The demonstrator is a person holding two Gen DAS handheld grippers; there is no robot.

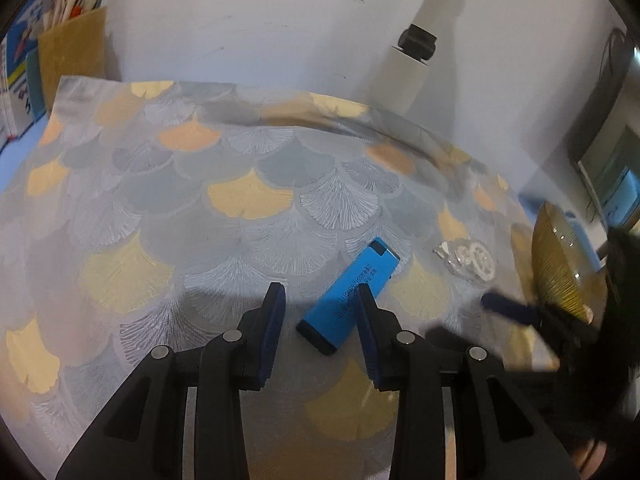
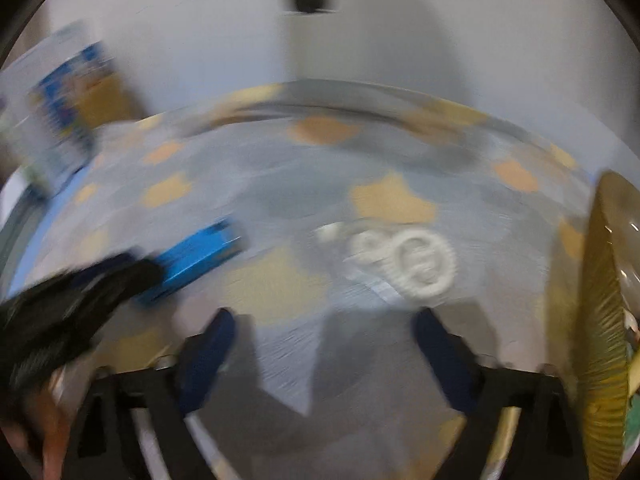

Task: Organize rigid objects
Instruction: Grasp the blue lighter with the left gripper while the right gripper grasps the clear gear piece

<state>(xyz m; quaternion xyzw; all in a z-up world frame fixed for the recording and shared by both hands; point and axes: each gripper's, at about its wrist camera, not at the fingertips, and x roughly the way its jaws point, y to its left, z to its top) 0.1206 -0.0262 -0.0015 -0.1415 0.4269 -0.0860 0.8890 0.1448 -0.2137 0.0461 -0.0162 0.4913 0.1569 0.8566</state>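
Hovering over the grey fan-patterned tablecloth (image 1: 248,240), the left gripper (image 1: 320,294) has its blue-padded jaws parted with nothing gripped; the blue rectangular plastic lighter (image 1: 348,294) lies flat on the cloth, its near end between and just beyond the fingertips. Farther right, the right gripper (image 2: 324,320) is likewise released and empty, short of what appears, through blur, to be a white gear-shaped part in clear wrapping (image 2: 420,266), with a ribbed amber glass bowl (image 2: 604,320) beside it.

Black linkage arms with silver round pivot pins, fingers (image 1: 276,332) faced with dark blue pads.
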